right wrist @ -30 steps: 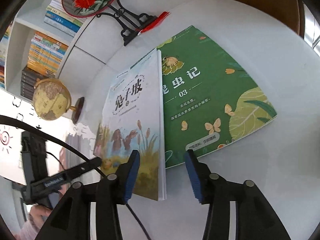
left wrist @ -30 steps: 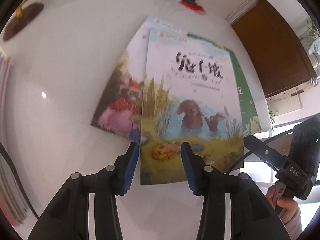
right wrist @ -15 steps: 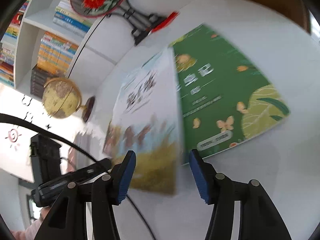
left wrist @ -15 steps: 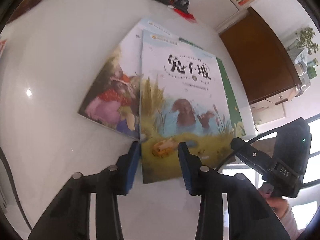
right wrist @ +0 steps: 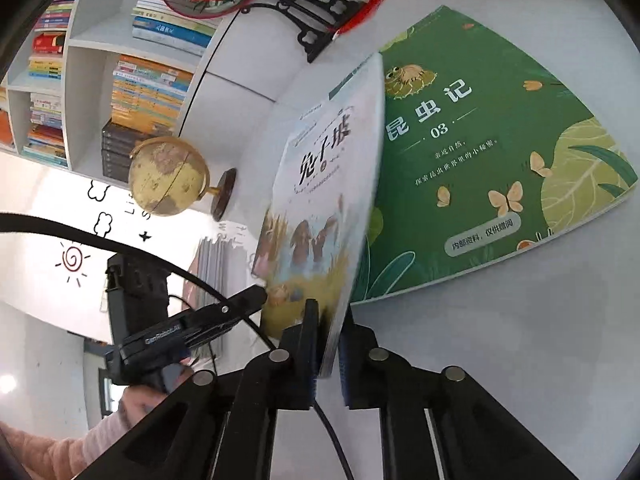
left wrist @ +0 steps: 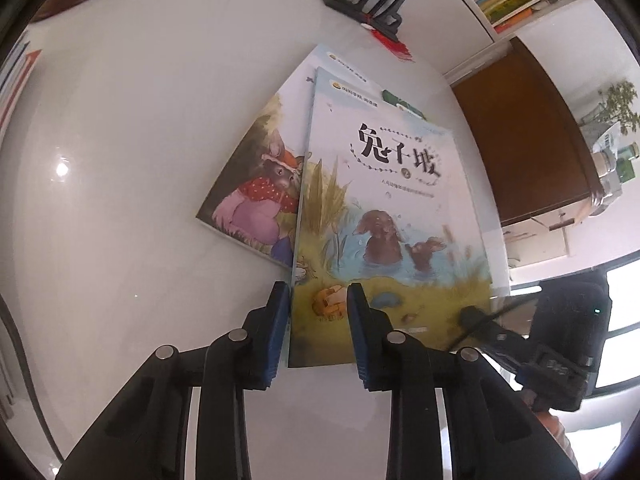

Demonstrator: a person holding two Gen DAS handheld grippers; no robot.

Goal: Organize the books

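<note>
White table [right wrist: 520, 360] carries everything; landmark is the rabbit book [right wrist: 320, 208], pale cover with two brown rabbits in a pond. Behind it, off the table's far edge: white bookshelf [right wrist: 96, 92] packed with books. Just right of the rabbit book in the right wrist view, the green insect book [right wrist: 500, 152] lies flat on the table, partly under it. On the rabbit book's other side, in the left wrist view, a third book with a dressed animal on its cover [left wrist: 256, 184] lies flat, also partly covered by it. Beyond its top edge: black fan stand [right wrist: 316, 20] with red tassel; globe [right wrist: 168, 176] off to the left. Rabbit book is tilted up off the table. Right gripper [right wrist: 330, 344]: jaws just snapped closed, pads clamped on the book's near right edge. Left gripper [left wrist: 318, 332]: jaws have been closing, narrow gap, book's near left corner between the pads; contact not clear, left pad at the edge.
</note>
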